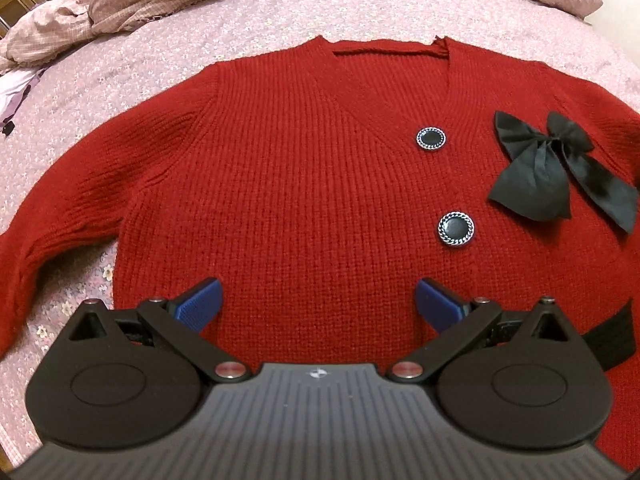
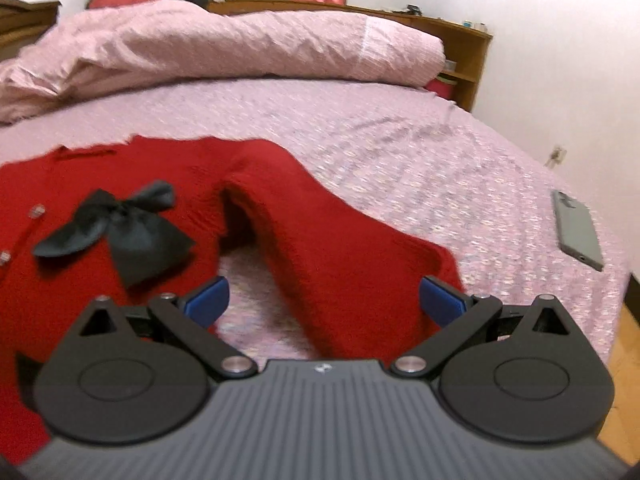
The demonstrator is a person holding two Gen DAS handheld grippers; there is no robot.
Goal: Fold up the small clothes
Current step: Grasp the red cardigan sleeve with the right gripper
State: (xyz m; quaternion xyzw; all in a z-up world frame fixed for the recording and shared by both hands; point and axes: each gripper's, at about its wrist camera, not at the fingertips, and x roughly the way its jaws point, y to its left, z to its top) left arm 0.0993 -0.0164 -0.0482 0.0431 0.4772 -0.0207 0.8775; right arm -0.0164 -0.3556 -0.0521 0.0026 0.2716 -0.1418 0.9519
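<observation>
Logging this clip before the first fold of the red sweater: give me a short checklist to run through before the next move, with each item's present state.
1. Sweater lies flat, front up on the bed: ok.
2. Left gripper open and holding nothing: ok.
3. Right gripper open, sleeve between its fingers but not gripped: ok.
4. Bow flat on the chest, out of the grippers' way: ok.
5. Phone lies apart from the sweater: ok.
6. Other sleeve's cuff straight: cannot tell, cut off at the picture's edge.

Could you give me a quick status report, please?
Both hand-held grippers, left and right, open, empty. Red cardigan flat on bed, unfolded. Phone on bed, apart from the sleeve.
</observation>
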